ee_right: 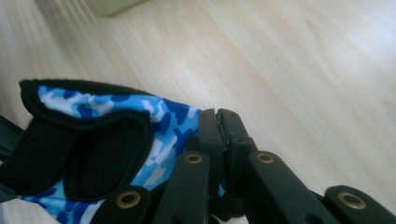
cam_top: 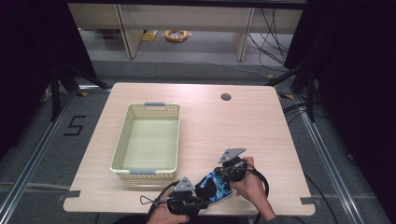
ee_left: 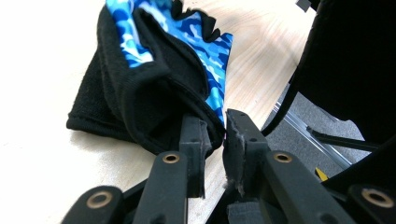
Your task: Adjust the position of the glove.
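A blue camouflage glove (cam_top: 215,186) with black trim lies near the table's front edge, between my two grippers. My left gripper (cam_top: 201,197) is at its near-left end. In the left gripper view its jaws (ee_left: 215,122) stand slightly apart; the glove's black hem (ee_left: 154,60) rests against the left jaw tip, and bare table shows in the gap. My right gripper (cam_top: 222,179) is at the glove's far-right end. In the right gripper view its jaws (ee_right: 218,114) are pressed together on the edge of the glove (ee_right: 93,140).
A pale yellow mesh basket (cam_top: 122,140) with nothing in it stands left of centre on the wooden table (cam_top: 224,126). A round cable hole (cam_top: 226,97) sits at the back. The table's front edge lies just behind both hands.
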Motion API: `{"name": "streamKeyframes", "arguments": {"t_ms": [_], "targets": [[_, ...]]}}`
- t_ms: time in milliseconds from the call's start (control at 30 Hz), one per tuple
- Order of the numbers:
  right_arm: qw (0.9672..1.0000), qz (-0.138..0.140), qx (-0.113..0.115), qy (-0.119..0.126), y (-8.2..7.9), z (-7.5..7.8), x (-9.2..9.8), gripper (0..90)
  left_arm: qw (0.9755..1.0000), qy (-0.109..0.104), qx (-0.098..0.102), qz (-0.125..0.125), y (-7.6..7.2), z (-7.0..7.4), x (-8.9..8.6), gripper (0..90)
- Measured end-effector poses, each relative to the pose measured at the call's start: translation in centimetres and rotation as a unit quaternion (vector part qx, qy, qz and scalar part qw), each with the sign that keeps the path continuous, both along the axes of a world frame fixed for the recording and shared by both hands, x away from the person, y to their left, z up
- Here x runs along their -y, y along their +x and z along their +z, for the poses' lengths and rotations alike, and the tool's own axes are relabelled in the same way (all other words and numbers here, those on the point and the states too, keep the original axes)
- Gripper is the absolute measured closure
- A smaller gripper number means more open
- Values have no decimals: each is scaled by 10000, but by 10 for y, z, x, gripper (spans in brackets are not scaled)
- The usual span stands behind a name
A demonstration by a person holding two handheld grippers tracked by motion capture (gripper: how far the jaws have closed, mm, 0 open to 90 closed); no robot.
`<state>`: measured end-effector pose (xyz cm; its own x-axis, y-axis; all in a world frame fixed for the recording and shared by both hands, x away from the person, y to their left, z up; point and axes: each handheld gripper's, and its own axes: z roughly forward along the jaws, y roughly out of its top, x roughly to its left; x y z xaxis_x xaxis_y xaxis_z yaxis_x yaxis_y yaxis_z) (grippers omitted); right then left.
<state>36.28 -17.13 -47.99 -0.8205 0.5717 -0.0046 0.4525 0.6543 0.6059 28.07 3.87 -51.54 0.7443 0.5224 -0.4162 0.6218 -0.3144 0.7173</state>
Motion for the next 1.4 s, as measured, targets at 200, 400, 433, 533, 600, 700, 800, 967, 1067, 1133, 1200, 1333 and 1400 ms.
{"name": "streamKeyframes", "arguments": {"t_ms": [200, 400, 433, 533, 600, 700, 800, 967, 1067, 1133, 1200, 1333, 1400], "targets": [[9993, -237, -292, 77, 2, -11, 3, 878, 9999, 107, 119, 59, 1, -1, -1, 739], [9983, -448, -362, 36, -1, -11, 5, 848, 9996, 237, 166, -50, 7, -1, -5, 726], [9979, -531, -360, 95, -2, -12, 5, 827, 9997, 226, 115, -7, 7, -1, -4, 724], [9975, -629, -285, 113, -5, -12, 9, 783, 9991, 312, 277, -100, 8, 0, -4, 720], [9974, -648, -299, 34, -7, -9, 13, 755, 9984, 393, 389, -129, 8, 0, -5, 714], [9943, -1013, -239, 246, -11, -9, 17, 609, 9981, 440, 402, -168, 10, 1, -6, 695], [9930, -1129, -132, 313, -14, -2, 24, 536, 9975, 509, 462, -162, 9, 3, -7, 651], [9873, -1462, -116, 605, -26, 7, 34, 485, 9961, 519, 706, -138, 4, 9, -8, 539], [9871, -1433, -57, 706, -31, 5, 37, 457, 9951, 471, 861, -85, -1, 13, -9, 491], [9873, -1414, -194, 703, -34, 2, 37, 445, 9939, 538, 955, -107, -3, 15, -11, 460], [9874, -1440, -151, 630, -36, -2, 37, 430, 9937, 585, 955, -89, -4, 15, -13, 434], [9872, -1390, -324, 708, -39, -5, 37, 428, 9946, 550, 879, -19, -5, 15, -19, 401], [9861, -1450, -403, 700, -40, -6, 36, 425, 9948, 538, 861, 64, -1, 17, -26, 388]]}}
